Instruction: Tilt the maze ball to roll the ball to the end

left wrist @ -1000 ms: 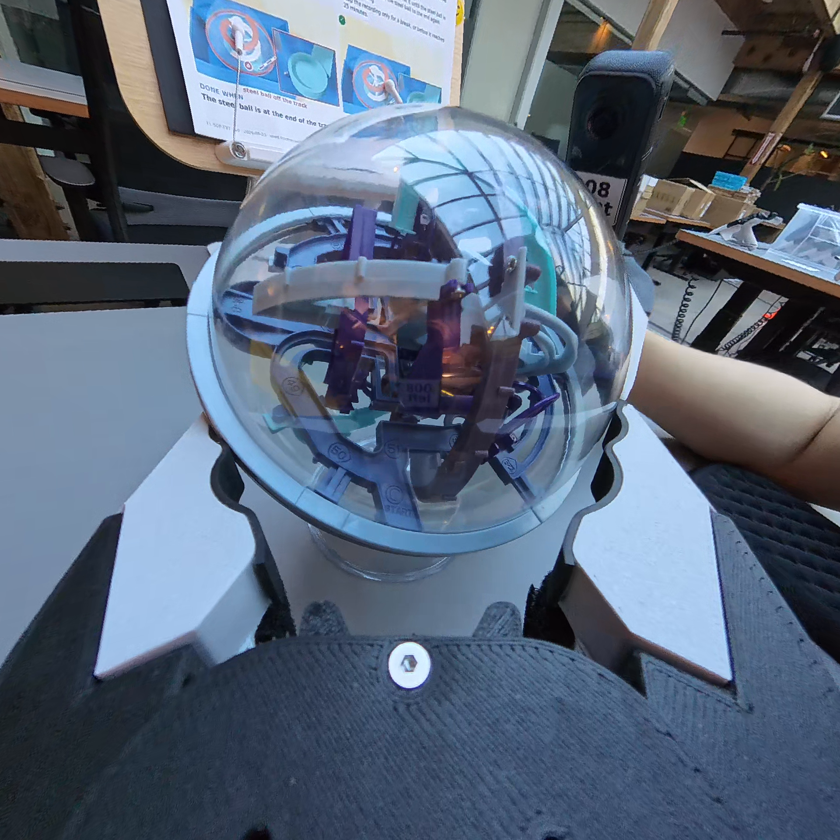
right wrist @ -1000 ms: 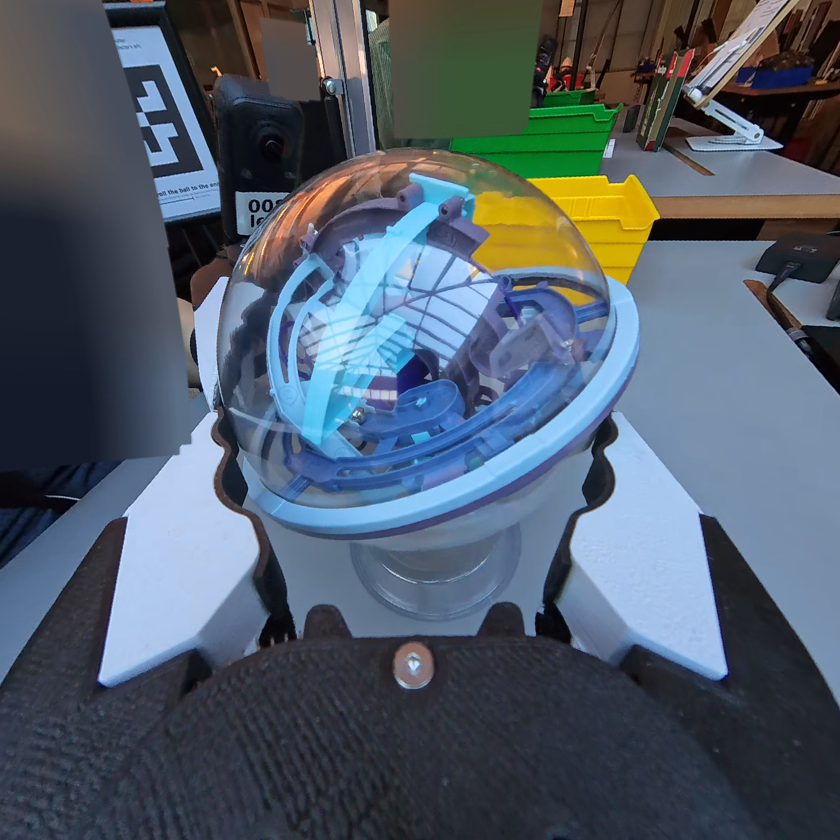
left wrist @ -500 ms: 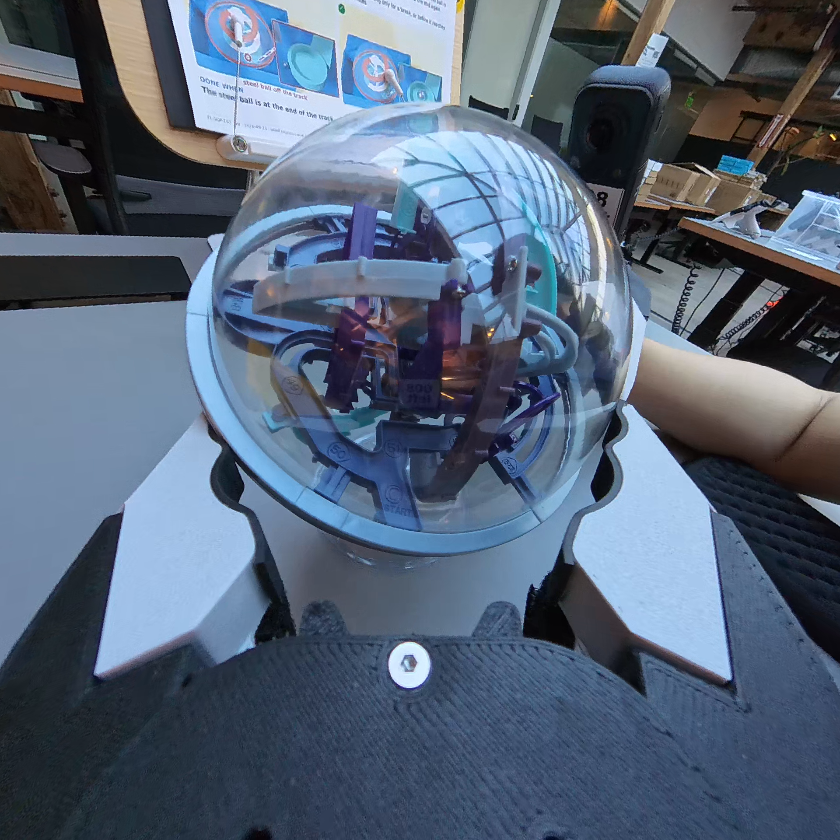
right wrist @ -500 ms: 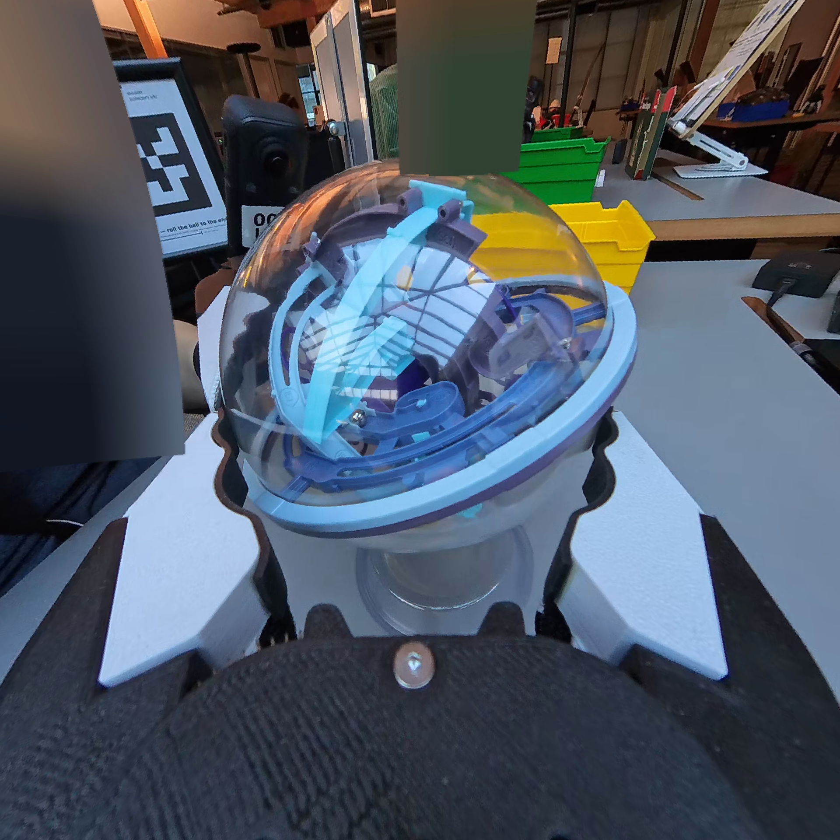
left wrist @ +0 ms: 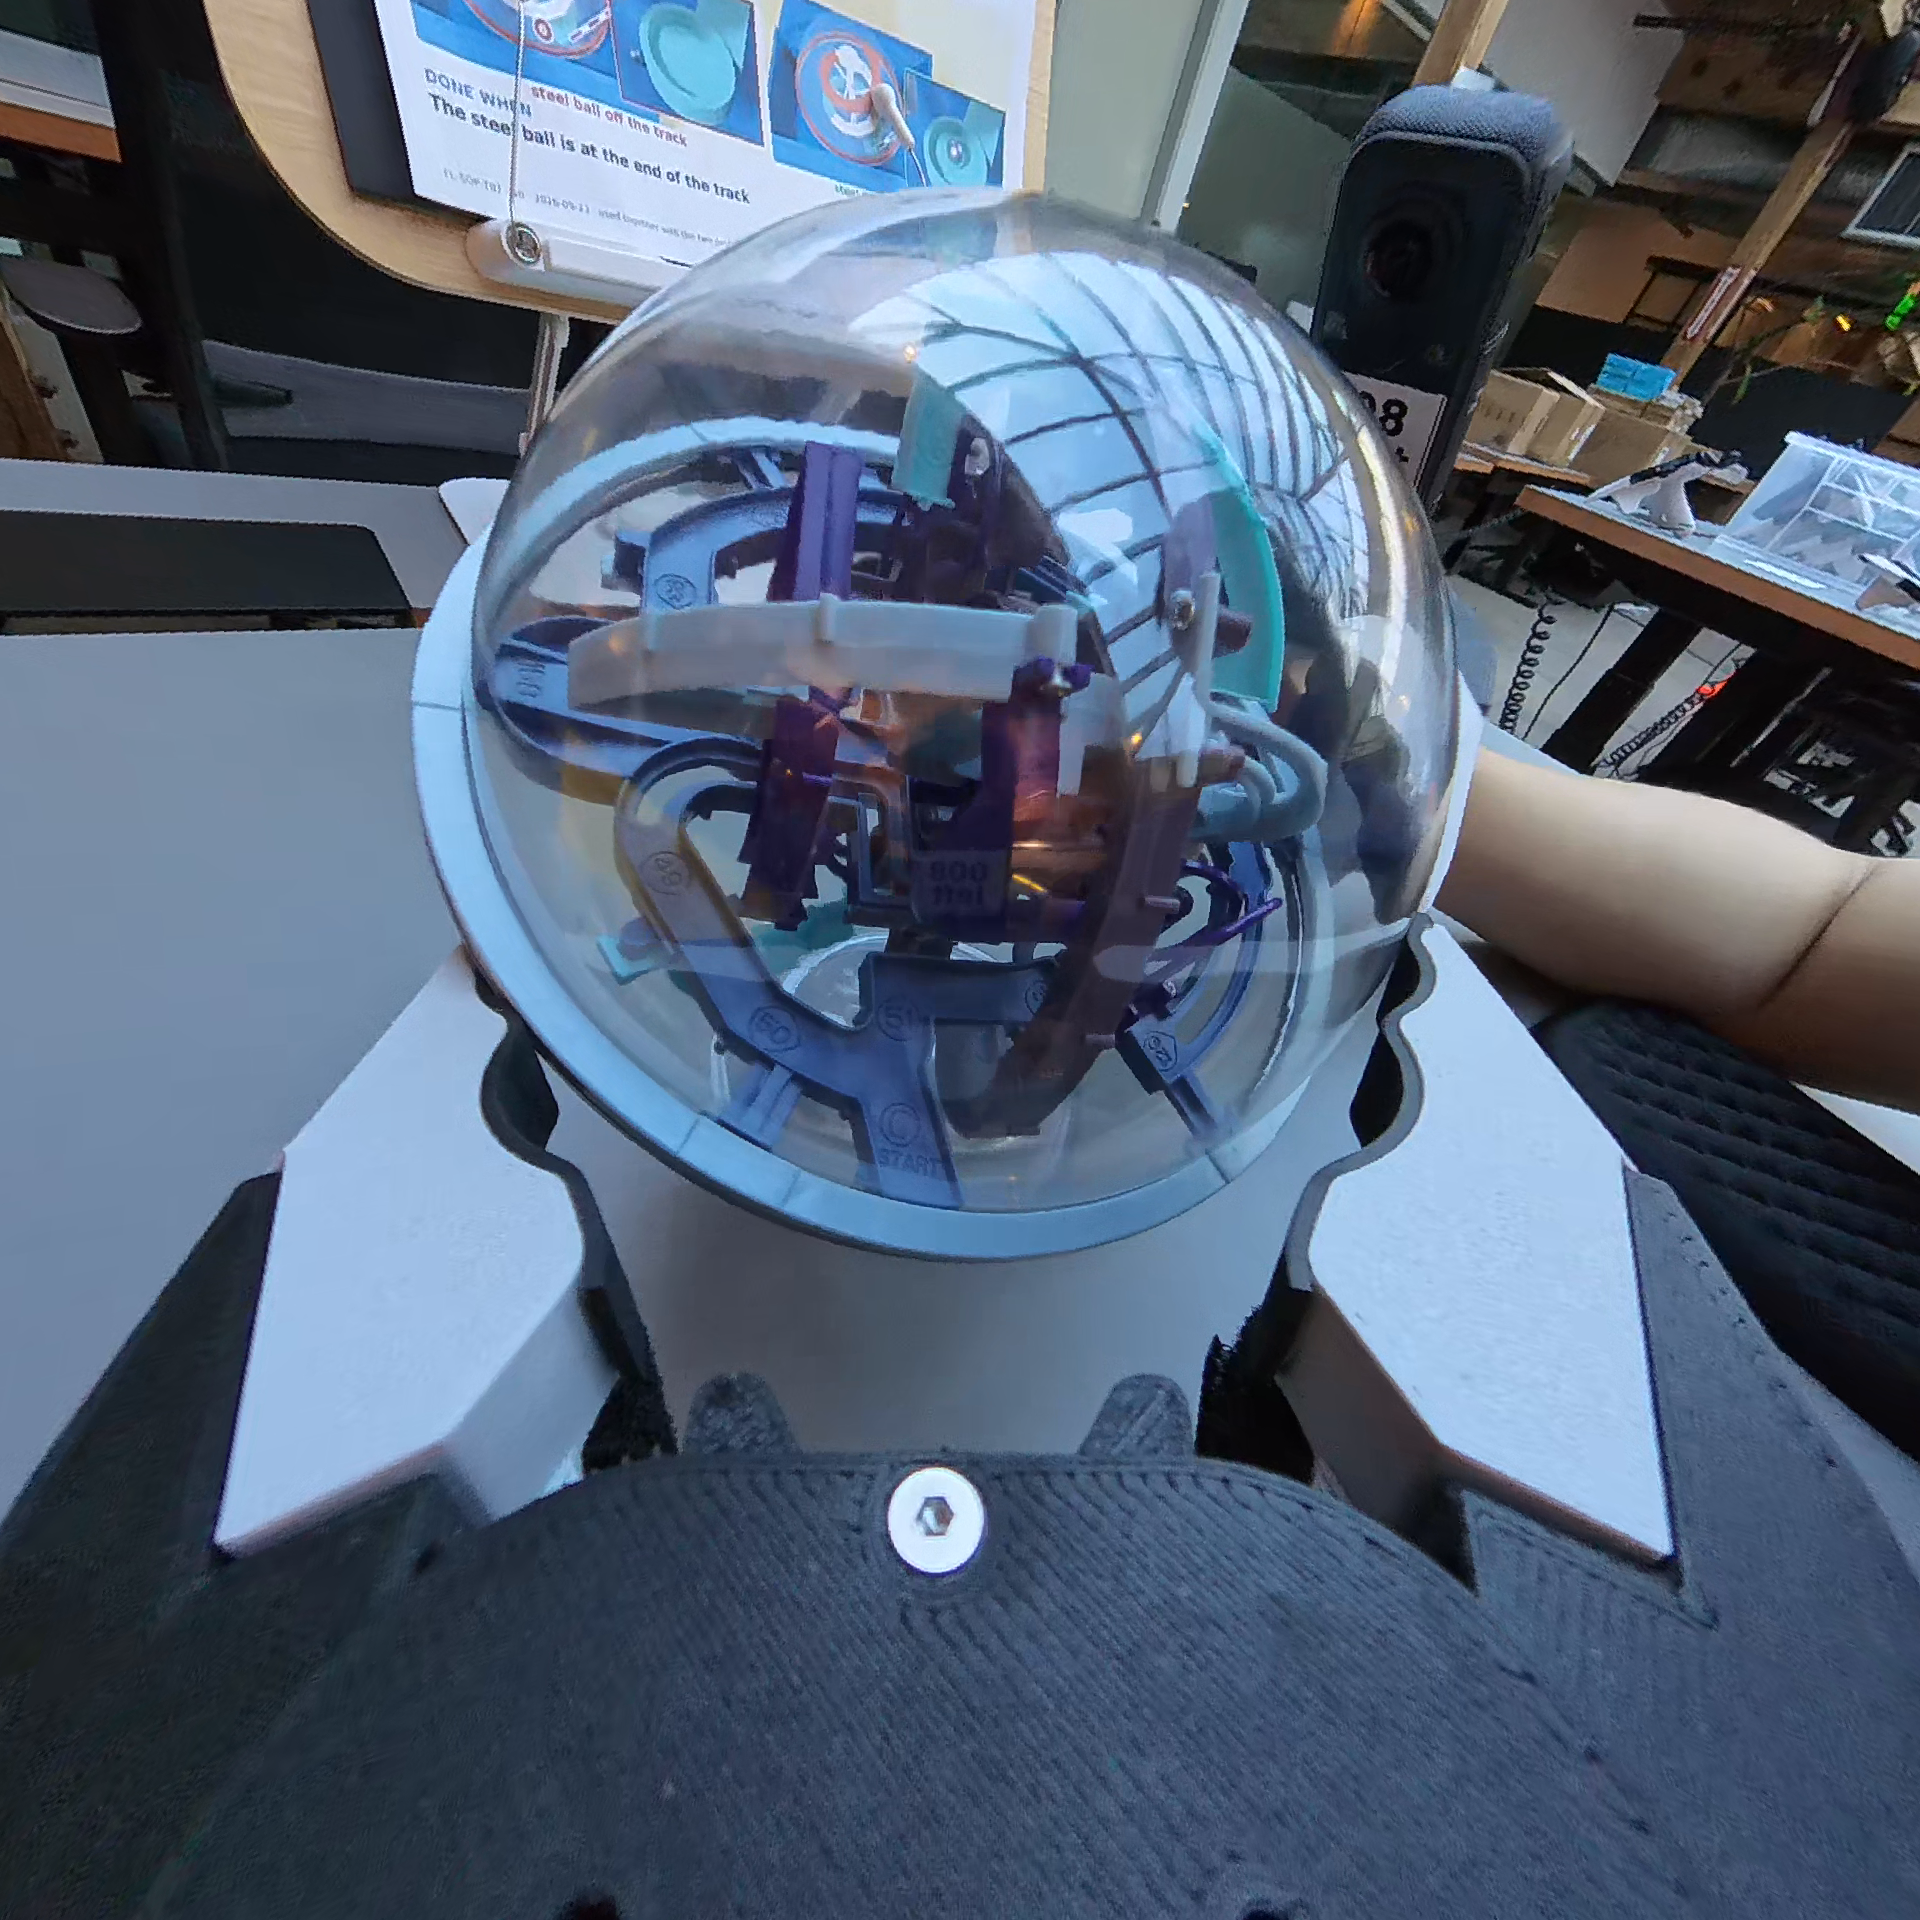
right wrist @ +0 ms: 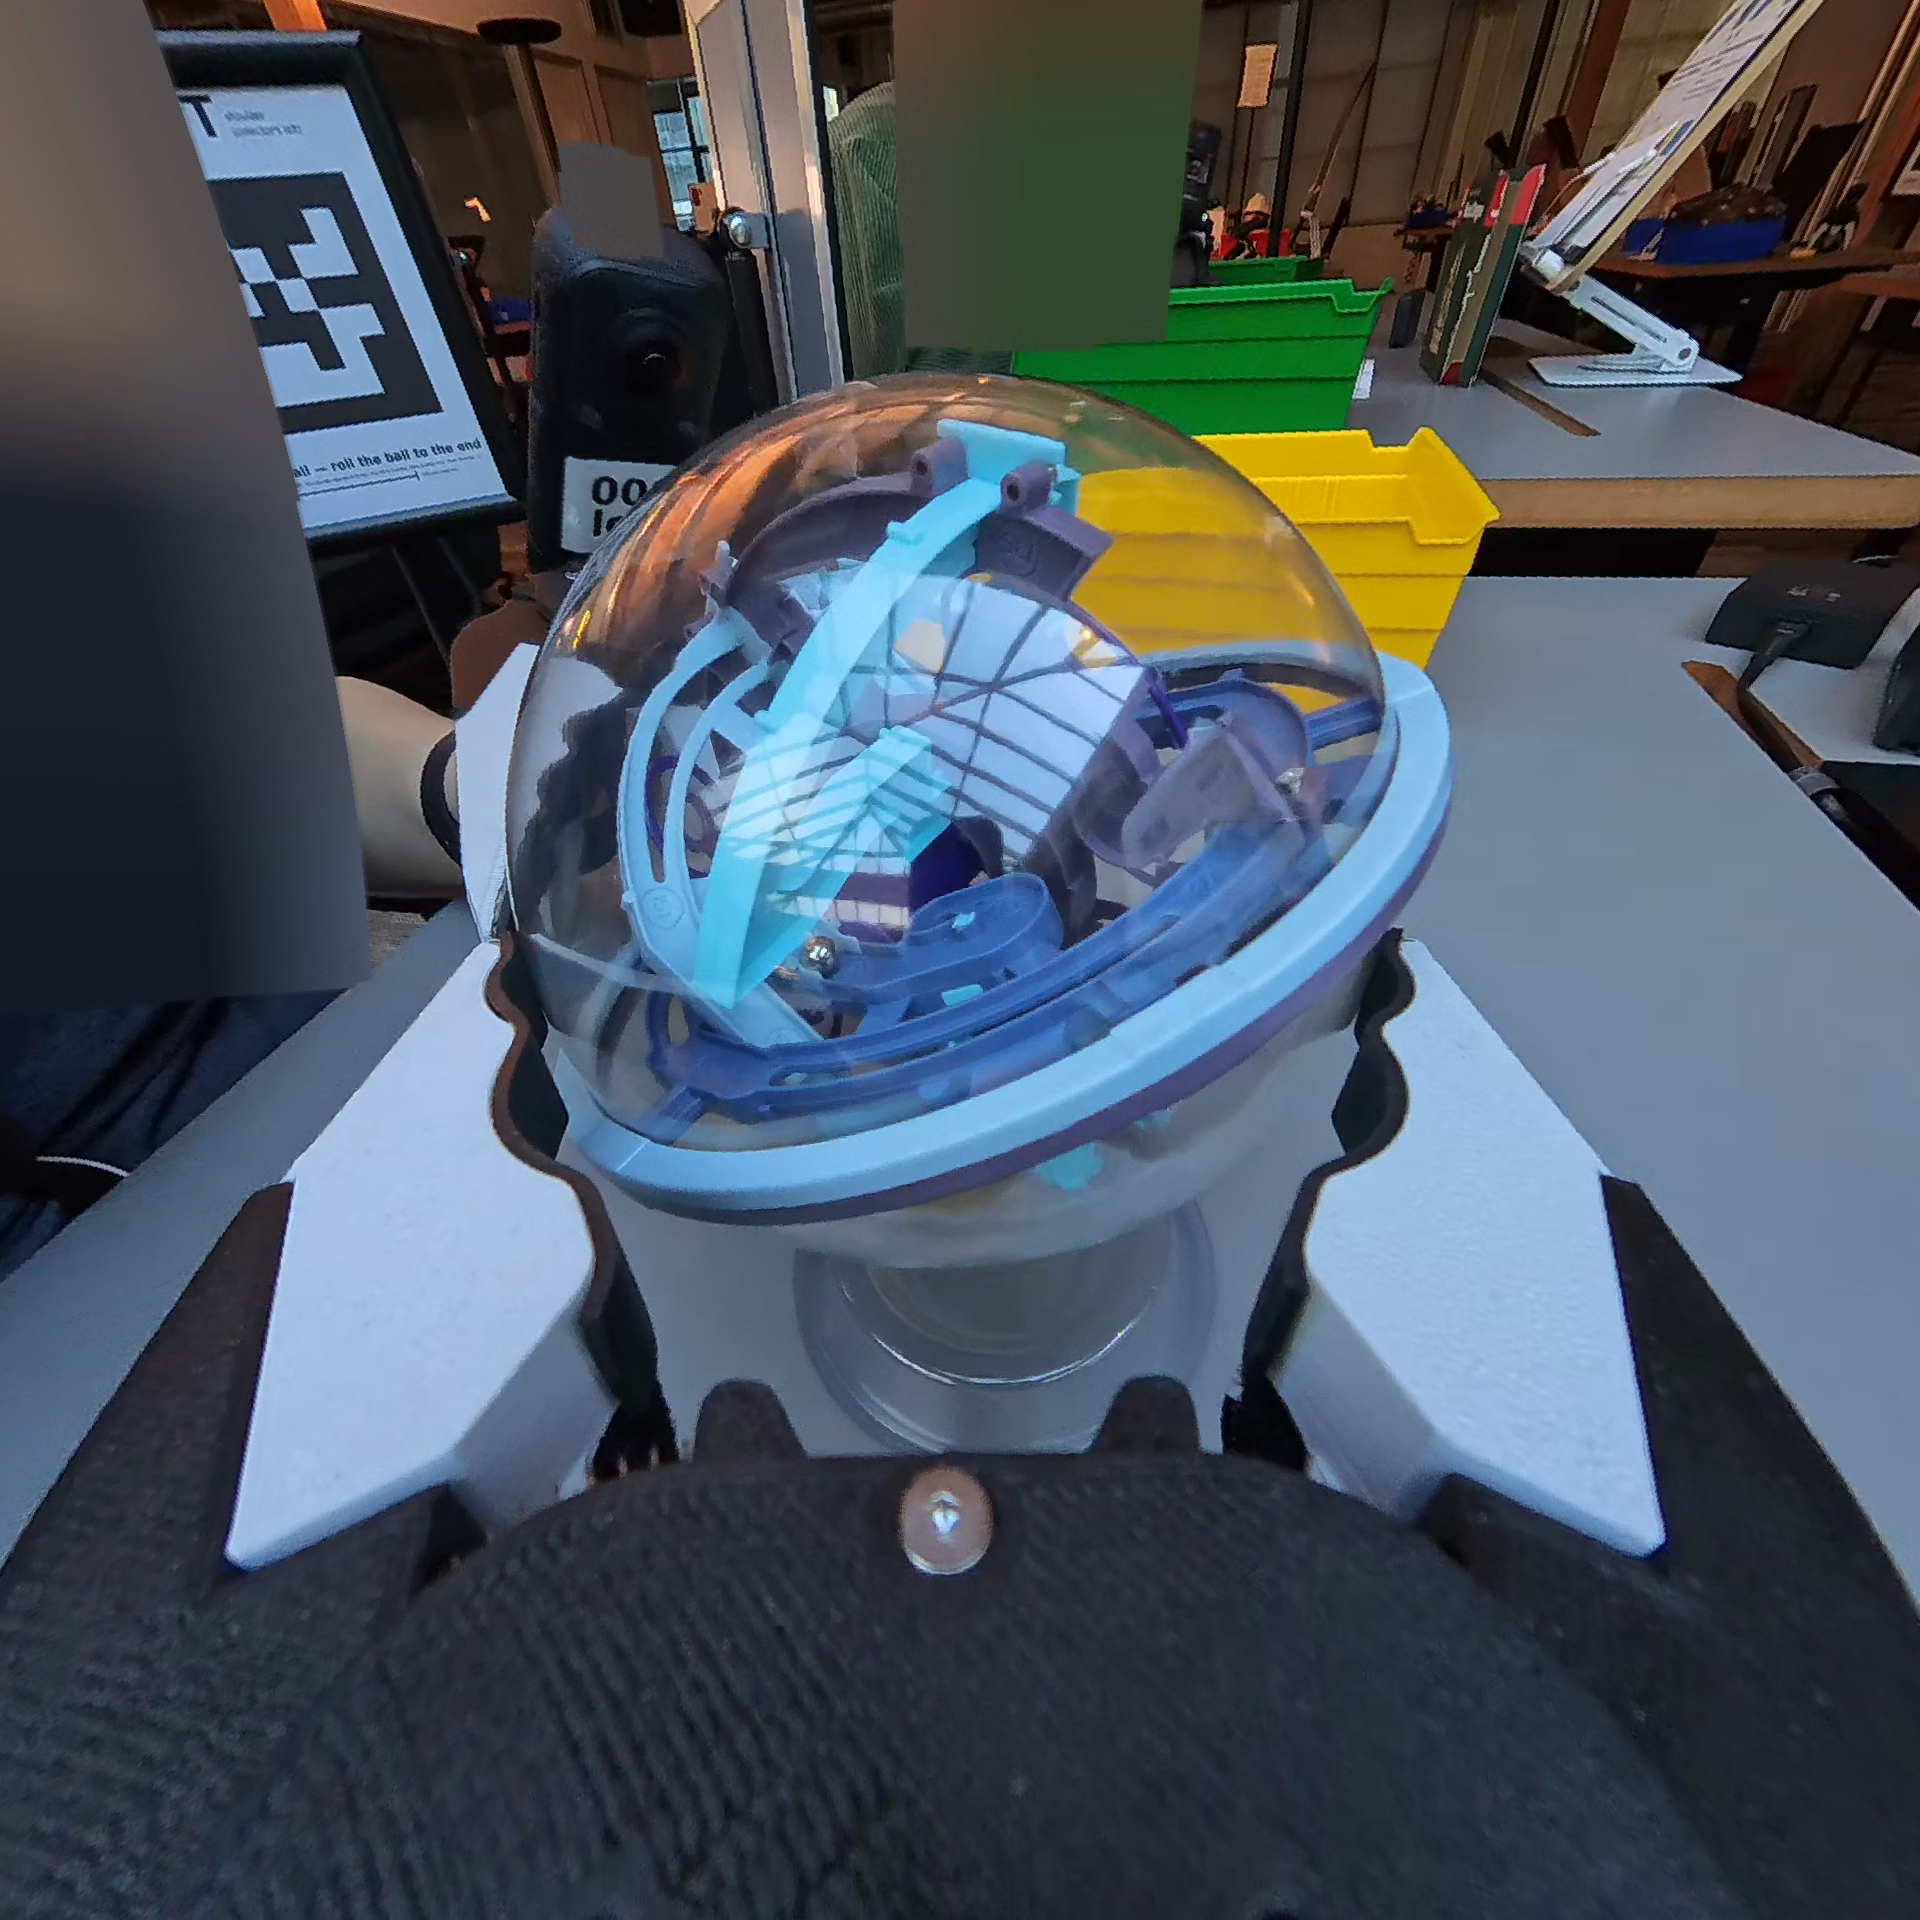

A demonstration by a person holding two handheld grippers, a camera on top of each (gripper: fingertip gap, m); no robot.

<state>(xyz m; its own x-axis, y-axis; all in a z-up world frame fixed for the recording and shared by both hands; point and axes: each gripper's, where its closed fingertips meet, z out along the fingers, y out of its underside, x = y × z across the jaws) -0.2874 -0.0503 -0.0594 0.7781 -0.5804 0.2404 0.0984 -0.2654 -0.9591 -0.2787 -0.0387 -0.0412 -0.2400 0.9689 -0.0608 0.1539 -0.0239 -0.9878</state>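
Note:
The maze ball (left wrist: 935, 675) is a clear sphere with a pale blue rim and purple, blue and teal tracks inside. My left gripper (left wrist: 951, 1018) is shut on it, its white fingers (left wrist: 416, 1226) pressing both sides. My right gripper (right wrist: 951, 1039) is shut on it from the opposite side. In the right wrist view the maze ball (right wrist: 935, 779) hangs tilted above its clear round stand (right wrist: 1003, 1340), rim higher on the right. A small steel ball (right wrist: 821, 948) rests on a blue track beside the light blue ramp. The stand is hidden in the left wrist view.
The grey table (right wrist: 1610, 935) carries a yellow bin (right wrist: 1351, 540), a green bin (right wrist: 1247, 353) and a black device with a cable (right wrist: 1808, 613). A black camera (left wrist: 1444, 239), an instruction board (left wrist: 675, 94) and a person's forearm (left wrist: 1662, 914) are behind.
Both grippers have lifted the maze ball off its clear stand and raised it. The gap to the stand has grown, and the stand has dropped out of the left wrist view.

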